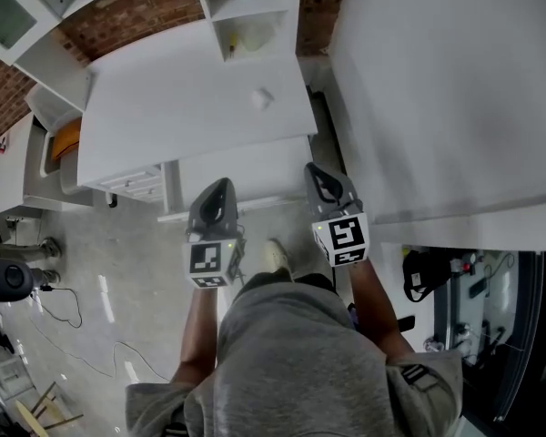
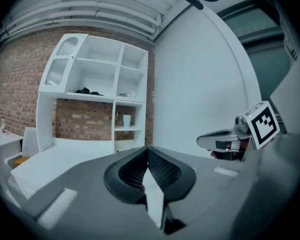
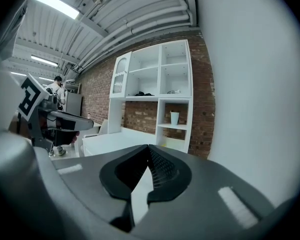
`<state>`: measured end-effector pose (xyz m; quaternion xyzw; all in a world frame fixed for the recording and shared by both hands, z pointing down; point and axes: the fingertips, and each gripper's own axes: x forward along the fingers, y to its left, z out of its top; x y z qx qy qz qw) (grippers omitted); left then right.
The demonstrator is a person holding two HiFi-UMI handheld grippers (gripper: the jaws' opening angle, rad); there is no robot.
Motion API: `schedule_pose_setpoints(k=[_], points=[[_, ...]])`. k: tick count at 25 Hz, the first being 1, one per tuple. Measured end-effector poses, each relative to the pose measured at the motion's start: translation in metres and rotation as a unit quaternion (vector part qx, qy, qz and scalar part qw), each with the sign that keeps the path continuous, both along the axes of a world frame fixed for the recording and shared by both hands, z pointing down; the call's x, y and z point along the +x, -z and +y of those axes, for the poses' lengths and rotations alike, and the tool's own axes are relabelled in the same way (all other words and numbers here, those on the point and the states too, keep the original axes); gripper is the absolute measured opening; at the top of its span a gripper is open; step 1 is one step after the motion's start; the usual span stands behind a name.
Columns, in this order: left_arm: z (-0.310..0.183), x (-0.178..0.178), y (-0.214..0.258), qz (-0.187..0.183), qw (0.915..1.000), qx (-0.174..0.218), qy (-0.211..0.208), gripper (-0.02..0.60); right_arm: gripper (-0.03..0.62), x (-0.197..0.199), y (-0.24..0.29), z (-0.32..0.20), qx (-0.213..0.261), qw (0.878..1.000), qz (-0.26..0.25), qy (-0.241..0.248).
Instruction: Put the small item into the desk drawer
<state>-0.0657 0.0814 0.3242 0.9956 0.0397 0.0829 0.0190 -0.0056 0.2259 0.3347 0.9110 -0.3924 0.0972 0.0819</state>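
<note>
A small white item point(image 1: 262, 98) lies on the white desk point(image 1: 164, 98), toward its right side. The drawer front point(image 1: 246, 173) below the desk's near edge looks closed. My left gripper point(image 1: 219, 186) hangs in front of the desk over the floor, jaws shut and empty. My right gripper point(image 1: 318, 171) is beside it at the desk's right corner, also shut with nothing between the pads. Both point toward the desk, well short of the item. In the left gripper view the shut jaws meet at the left gripper point(image 2: 148, 152), with the right gripper point(image 2: 210, 141) off to the side.
A white shelf unit point(image 1: 250, 16) stands at the desk's back, a cup point(image 3: 174, 118) in one niche. A tall white panel point(image 1: 455, 89) fills the right side. A small drawer unit point(image 1: 132, 182) and an orange object point(image 1: 65, 139) sit left; cables point(image 1: 68, 308) lie on the floor.
</note>
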Motion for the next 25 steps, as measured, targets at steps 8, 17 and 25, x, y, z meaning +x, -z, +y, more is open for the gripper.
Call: schedule_pose_setpoints(k=[8,17,25], points=[[-0.051,0.027,-0.004,-0.002,0.9995,-0.013,0.030,0.012,0.003,0.032,-0.008,-0.048,-0.012,1.000,-0.010,0.022],[-0.069,0.064,-0.011,-0.007,0.9979,-0.018,0.062,0.012,0.003,0.083,-0.021,-0.074,-0.031,0.998,-0.019,0.053],[-0.078,0.112,-0.032,-0.026,0.9921,-0.031,0.119,0.012,0.003,0.157,-0.047,-0.090,-0.045,0.994,-0.042,0.090]])
